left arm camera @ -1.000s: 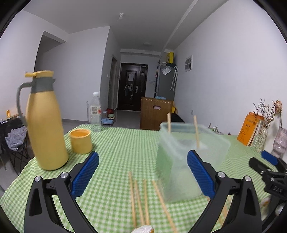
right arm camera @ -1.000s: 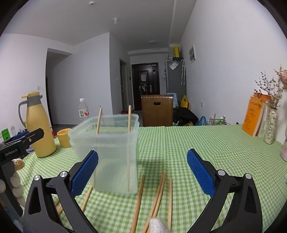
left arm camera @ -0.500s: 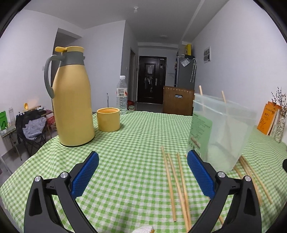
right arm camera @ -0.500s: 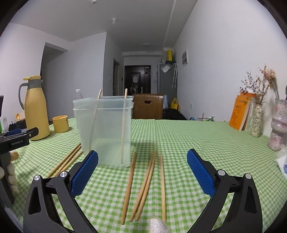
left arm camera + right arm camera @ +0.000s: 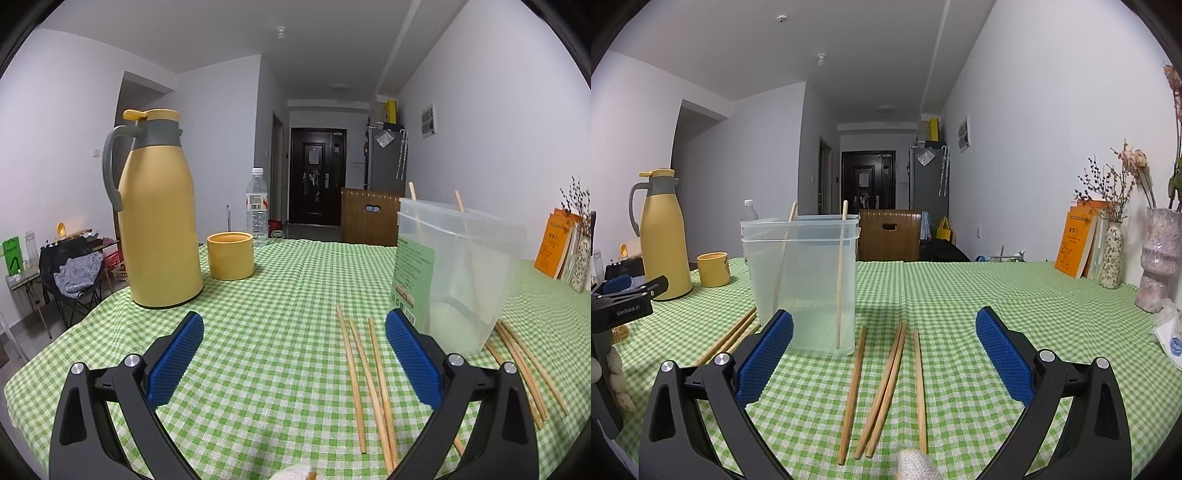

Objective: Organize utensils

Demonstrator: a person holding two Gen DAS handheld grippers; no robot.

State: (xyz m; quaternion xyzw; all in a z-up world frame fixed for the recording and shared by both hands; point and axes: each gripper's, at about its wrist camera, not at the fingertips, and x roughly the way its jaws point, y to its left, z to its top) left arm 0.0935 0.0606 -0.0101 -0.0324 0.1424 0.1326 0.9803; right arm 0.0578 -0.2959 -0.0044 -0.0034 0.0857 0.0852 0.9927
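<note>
Left gripper: Your left gripper is wide apart and holds nothing. It hangs just over the cloth.
Right gripper: Your right gripper is wide apart too, and it is empty.
Chopsticks by your right gripper: Four loose chopsticks lie flat on the green checked tablecloth. They sit right between your right fingers, pointing to 12 o'clock.
Chopsticks by your left gripper: Three more sticks lie at 3 o'clock of your left gripper's middle, just inside its right finger.
Box: The clear plastic box stands up straight at 11 o'clock in the right view. Two sticks already stand in it, leaning on its rim.
More sticks: A few more sticks lie on the far side of the box, touching or almost touching its foot.
Out of the way: The yellow jug and the yellow cup sit well apart from the sticks.
Step now: I think you are about to pick up a loose stick with your right gripper.
How to do it well: Take one stick only. Two of them lie touching, so go for the single one at the left or the right. Come down low and pinch near the middle. Lift it, tip it up, and lower it into the box.
Watch out: The box looks light and may slide or tip if you bump it.
</note>
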